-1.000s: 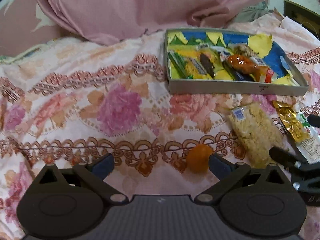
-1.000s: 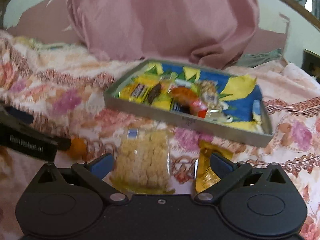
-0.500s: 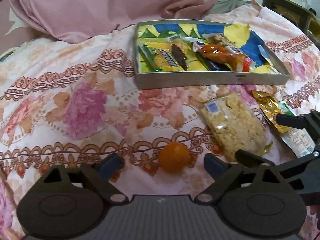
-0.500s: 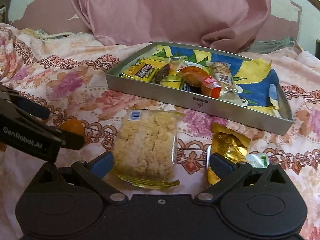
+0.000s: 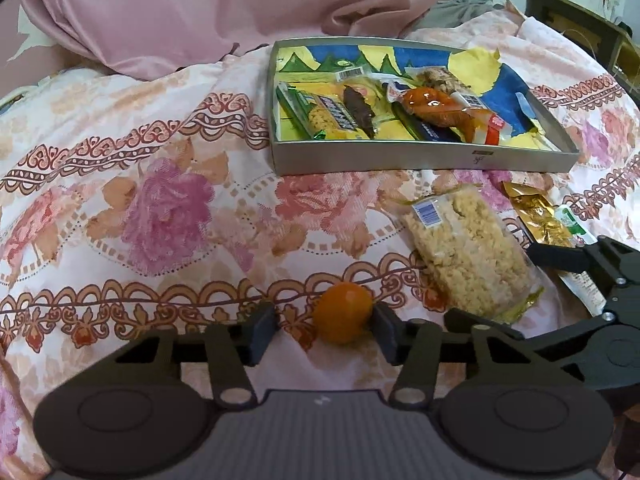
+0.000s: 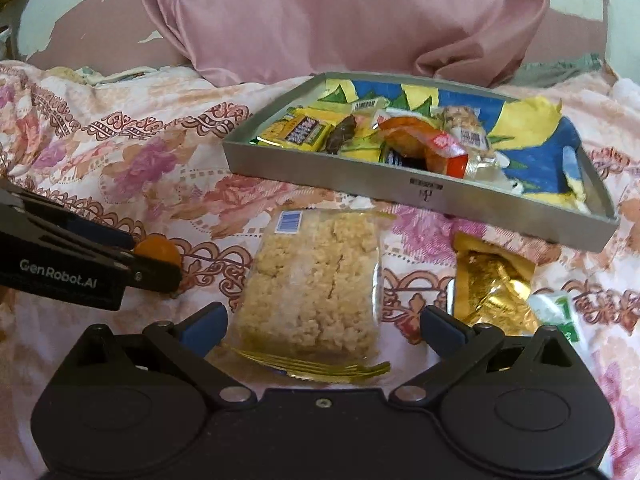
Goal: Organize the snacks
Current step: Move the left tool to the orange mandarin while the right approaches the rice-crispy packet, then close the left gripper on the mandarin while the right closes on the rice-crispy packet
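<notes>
A small orange [image 5: 342, 318] lies on the floral bedspread between the fingers of my left gripper [image 5: 324, 328], whose jaws are closing. The right pad touches the fruit and the left pad stands a gap away. The orange [image 6: 158, 250] and left gripper [image 6: 148, 254] also show in the right wrist view. My right gripper [image 6: 324, 322] is open, low over the near end of a clear rice-crisp packet [image 6: 316, 280], which lies between its fingers. A grey tray [image 5: 420, 160] further back holds several wrapped snacks.
A gold packet [image 6: 492, 284] and a green-and-white packet [image 6: 556, 312] lie right of the rice-crisp packet, in front of the tray [image 6: 360, 176]. A pink pillow [image 5: 200, 12] rises behind the tray. Dark furniture [image 5: 580, 28] stands past the bed at far right.
My left gripper's jaws have narrowed from wide open, and the orange now sits between them. My right gripper has sunk a little toward the rice-crisp packet.
</notes>
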Available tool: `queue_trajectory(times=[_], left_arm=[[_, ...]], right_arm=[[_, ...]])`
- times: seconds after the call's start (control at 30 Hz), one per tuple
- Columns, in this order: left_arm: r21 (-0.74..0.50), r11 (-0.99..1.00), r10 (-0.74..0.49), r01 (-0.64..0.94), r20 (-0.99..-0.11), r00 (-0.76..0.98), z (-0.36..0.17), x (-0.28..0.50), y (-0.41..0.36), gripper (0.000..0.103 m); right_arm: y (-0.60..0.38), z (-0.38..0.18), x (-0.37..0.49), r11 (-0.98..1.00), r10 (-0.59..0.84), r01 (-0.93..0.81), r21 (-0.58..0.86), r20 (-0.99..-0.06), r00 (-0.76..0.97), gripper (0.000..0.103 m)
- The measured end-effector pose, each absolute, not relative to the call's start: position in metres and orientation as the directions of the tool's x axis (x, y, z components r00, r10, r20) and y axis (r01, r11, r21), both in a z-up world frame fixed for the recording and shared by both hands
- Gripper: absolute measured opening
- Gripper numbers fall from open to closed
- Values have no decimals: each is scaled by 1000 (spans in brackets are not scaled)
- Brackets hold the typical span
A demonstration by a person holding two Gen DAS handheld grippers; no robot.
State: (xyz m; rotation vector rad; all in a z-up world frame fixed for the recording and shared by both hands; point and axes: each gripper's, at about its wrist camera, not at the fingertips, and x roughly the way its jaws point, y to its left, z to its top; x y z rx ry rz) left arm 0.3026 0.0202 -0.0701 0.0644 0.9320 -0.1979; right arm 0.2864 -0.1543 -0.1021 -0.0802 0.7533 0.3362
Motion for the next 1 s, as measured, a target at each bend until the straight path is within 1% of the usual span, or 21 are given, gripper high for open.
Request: queue_trajectory(times=[0.07, 0.13, 0.2, 0.23, 0.3, 0.37, 0.57, 1.0], left_arm=[[-21, 979, -137, 202, -801, 583, -70, 301, 19, 49], [-17, 979, -137, 205, -798, 587, -70, 301, 18, 40], [-20, 977, -145, 213, -795, 589, -70, 301, 18, 34], [-18, 977, -144, 214, -794, 591, -70, 301, 17, 34], [-7, 975, -140, 220, -791, 595, -70, 300, 15, 34], [2, 974, -137, 226, -789, 599, -70, 298, 14, 34], [-29, 977, -151, 210, -791, 592, -67, 296, 18, 33], [-59, 985, -148, 164, -777, 612, -51, 274, 23, 33]], right_arm=[[-153, -104, 288, 944, 274, -325, 58, -686, 674, 101], [-151, -106, 288, 943, 277, -328, 60, -687, 672, 99], [-150, -105, 287, 942, 278, -330, 59, -684, 674, 93], [-150, -104, 286, 941, 285, -333, 64, -680, 676, 90], [-149, -102, 285, 938, 294, -339, 67, -673, 679, 82], [-147, -100, 282, 943, 278, -330, 50, -664, 694, 78], [-150, -99, 278, 947, 274, -317, 58, -662, 698, 76], [-150, -85, 257, 945, 243, -326, -15, -634, 734, 75]])
